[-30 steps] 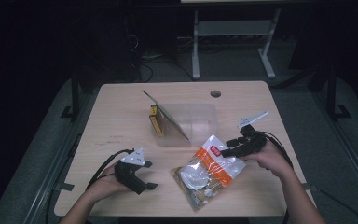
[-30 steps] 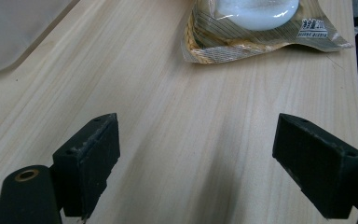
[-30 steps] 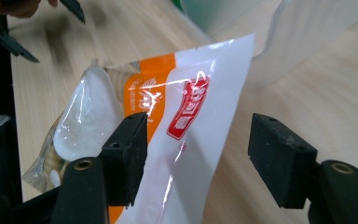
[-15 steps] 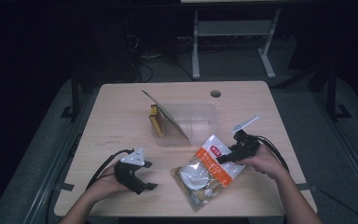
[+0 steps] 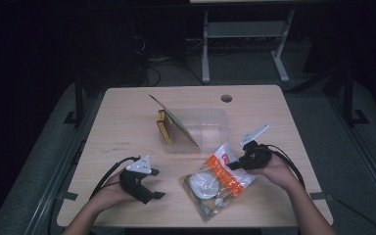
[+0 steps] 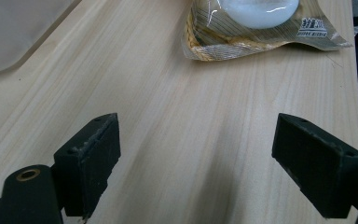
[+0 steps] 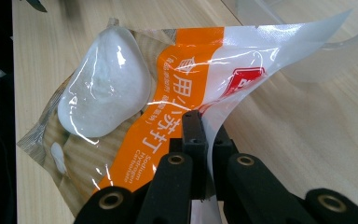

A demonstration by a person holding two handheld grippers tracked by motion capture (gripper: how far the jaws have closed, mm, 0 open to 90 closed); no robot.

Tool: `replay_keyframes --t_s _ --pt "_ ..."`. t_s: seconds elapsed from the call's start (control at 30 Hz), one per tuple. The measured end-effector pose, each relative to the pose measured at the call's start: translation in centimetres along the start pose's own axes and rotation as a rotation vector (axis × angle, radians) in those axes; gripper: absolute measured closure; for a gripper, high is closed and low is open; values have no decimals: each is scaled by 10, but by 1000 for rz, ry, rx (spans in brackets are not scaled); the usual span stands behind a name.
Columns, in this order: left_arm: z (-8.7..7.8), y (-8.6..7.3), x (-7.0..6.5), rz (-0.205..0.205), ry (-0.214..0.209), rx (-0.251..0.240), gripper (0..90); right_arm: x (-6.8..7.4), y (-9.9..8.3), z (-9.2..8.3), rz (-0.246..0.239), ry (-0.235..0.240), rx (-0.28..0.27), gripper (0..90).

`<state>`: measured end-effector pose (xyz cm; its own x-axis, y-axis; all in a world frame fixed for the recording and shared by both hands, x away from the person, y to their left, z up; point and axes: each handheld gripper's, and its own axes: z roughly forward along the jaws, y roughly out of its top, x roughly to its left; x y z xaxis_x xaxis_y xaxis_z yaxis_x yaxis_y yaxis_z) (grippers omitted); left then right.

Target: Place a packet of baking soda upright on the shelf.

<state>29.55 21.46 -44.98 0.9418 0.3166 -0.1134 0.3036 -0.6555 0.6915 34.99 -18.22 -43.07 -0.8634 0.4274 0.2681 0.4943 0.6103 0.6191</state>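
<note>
A clear plastic bag [image 5: 218, 181] with an orange band and white lumps inside lies on the wooden table's near middle. My right gripper [image 5: 235, 164] is at the bag's right edge. In the right gripper view its jaws [image 7: 204, 126] have just been closing and now pinch the bag's [image 7: 121, 93] clear top edge, which curls up from the table. My left gripper [image 5: 156, 184] rests on the table left of the bag, jaws wide open. The left gripper view has bare wood between its jaws [image 6: 209, 158], with the bag [image 6: 261, 28] farther off.
A clear plastic box [image 5: 205, 129] stands at the table's middle, with a flat lid [image 5: 174, 120] leaning on its left side and a yellow pack [image 5: 164, 129] beside it. A round cable hole [image 5: 226, 98] lies near the far edge. Metal frame legs stand beyond the table.
My right gripper has shifted left onto the bag's edge and its jaws have closed on it. The left gripper has stayed where it was.
</note>
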Motion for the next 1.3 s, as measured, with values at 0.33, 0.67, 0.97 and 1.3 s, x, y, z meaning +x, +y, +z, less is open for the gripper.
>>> replay_keyframes --t_s 0.33,0.67,0.97,1.3 --pt "-1 0 1 1 1 -1 148 12 5 -7 -61 -38 -28 900" --pt "-1 0 1 10 6 -9 148 22 13 -25 -92 -68 -99 900" --pt "-1 0 1 4 2 -15 148 37 24 -43 -120 -51 -177 900" --pt "-2 0 1 -15 -3 -24 148 47 34 -58 -160 -69 -243 900"
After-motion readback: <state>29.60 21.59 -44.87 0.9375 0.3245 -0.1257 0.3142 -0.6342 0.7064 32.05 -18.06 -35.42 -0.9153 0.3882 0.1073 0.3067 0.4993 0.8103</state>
